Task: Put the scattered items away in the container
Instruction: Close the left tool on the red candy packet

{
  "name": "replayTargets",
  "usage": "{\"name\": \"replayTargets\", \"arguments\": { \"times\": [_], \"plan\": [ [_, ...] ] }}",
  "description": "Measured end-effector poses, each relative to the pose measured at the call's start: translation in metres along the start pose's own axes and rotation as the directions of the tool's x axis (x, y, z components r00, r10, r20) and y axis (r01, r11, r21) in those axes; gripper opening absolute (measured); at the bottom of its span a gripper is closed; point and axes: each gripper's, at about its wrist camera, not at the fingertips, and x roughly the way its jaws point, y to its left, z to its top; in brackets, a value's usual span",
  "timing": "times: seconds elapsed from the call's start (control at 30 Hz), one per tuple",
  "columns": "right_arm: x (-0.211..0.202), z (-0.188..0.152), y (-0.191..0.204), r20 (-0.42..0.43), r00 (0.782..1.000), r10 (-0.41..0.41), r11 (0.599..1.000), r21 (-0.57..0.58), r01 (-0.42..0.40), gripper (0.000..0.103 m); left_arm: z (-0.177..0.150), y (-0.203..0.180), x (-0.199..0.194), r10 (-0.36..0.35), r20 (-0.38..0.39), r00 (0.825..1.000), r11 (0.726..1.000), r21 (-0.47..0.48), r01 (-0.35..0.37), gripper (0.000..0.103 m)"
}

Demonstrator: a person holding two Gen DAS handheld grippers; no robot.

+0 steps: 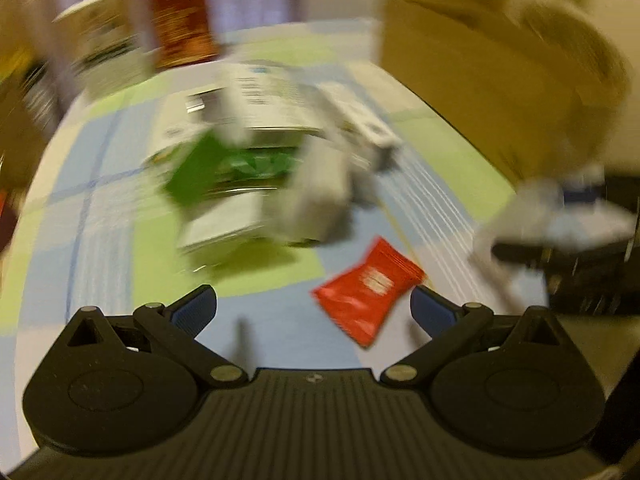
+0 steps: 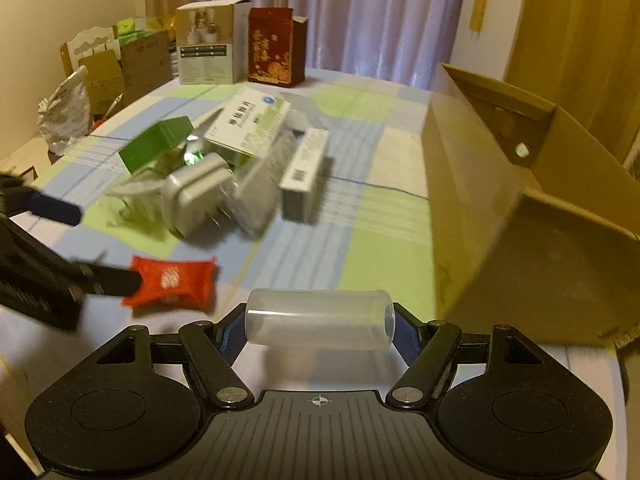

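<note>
My right gripper [image 2: 318, 330] is shut on a clear plastic cylinder [image 2: 320, 318], held crosswise just above the checked tablecloth [image 2: 380, 248]. To its right stands the open cardboard box [image 2: 500, 200], tilted toward me. My left gripper [image 1: 314, 310] is open and low over the cloth, with a red snack packet [image 1: 368, 296] lying between its fingers, close to the right one. In the right wrist view the left gripper [image 2: 86, 244] comes in from the left, one finger against the red packet [image 2: 172, 282]. The left wrist view is blurred.
A pile sits mid-table: a green box [image 2: 156, 144], a white medicine box [image 2: 252, 120], a white charger [image 2: 200, 196] and a narrow white box [image 2: 304, 168]. A beige carton [image 2: 208, 44] and a red carton [image 2: 274, 46] stand at the back. Cardboard boxes [image 2: 120, 64] lie beyond the left edge.
</note>
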Motion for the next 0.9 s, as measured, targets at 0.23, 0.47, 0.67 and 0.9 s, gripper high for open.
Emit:
{"name": "replayTargets", "arguments": {
  "times": [0.23, 0.47, 0.67, 0.9],
  "plan": [
    [-0.005, -0.003, -0.017, 0.013, 1.0, -0.005, 0.998, 0.055, 0.004, 0.075, 0.004, -0.031, 0.032, -0.056, -0.043, 0.997, 0.976, 0.21, 0.064, 0.083],
    [-0.004, -0.002, -0.026, 0.015, 1.0, 0.004, 0.996, 0.089, -0.005, 0.075, 0.011, -0.031, 0.034, -0.076, -0.069, 0.995, 0.978, 0.191, 0.088, 0.06],
    [-0.006, -0.002, -0.026, 0.021, 1.0, 0.01, 0.996, 0.092, -0.012, 0.075, 0.007, -0.034, 0.026, -0.098, -0.106, 0.99, 0.982, 0.153, 0.113, 0.04],
    [-0.008, -0.004, -0.023, 0.022, 1.0, 0.01, 0.996, 0.083, -0.012, 0.075, 0.007, -0.033, 0.026, -0.074, -0.098, 0.992, 0.992, 0.096, 0.084, 0.044]
  ]
}}
